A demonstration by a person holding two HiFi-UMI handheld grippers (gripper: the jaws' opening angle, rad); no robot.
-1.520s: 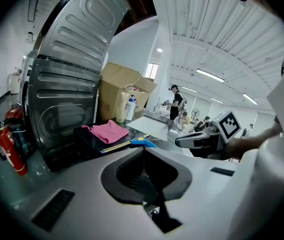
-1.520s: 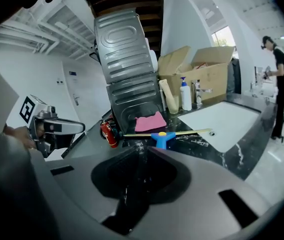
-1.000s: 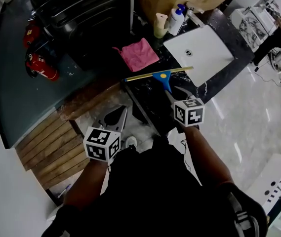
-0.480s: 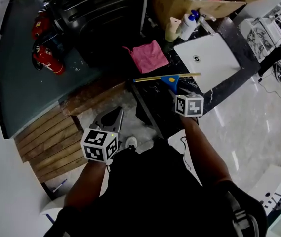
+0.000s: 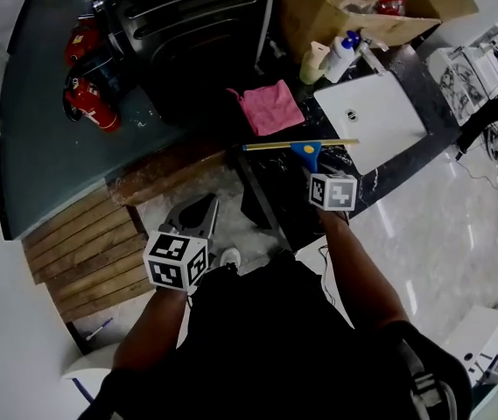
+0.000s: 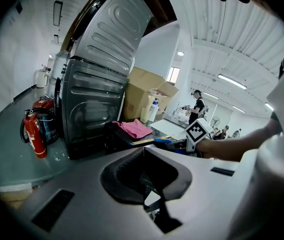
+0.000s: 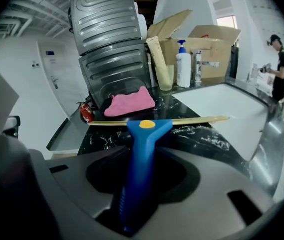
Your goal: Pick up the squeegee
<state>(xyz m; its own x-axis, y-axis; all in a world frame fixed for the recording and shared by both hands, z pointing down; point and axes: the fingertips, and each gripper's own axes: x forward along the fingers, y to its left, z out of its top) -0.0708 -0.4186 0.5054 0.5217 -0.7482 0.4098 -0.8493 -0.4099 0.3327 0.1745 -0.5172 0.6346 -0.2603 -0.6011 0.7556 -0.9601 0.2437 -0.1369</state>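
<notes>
right gripper view: right tool [image 7: 134,199] is clamped on the squeegee [image 7: 145,130] handle, blade low over the dark bench [image 7: 206,136] near the pink cloth [image 7: 129,103]. best lift straight, grip firm, blade level. left tool [image 6: 150,200] hangs together, empty.

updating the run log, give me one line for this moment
right gripper: shut on squeegee | left gripper: shut, empty | squeegee: over dark counter
</notes>
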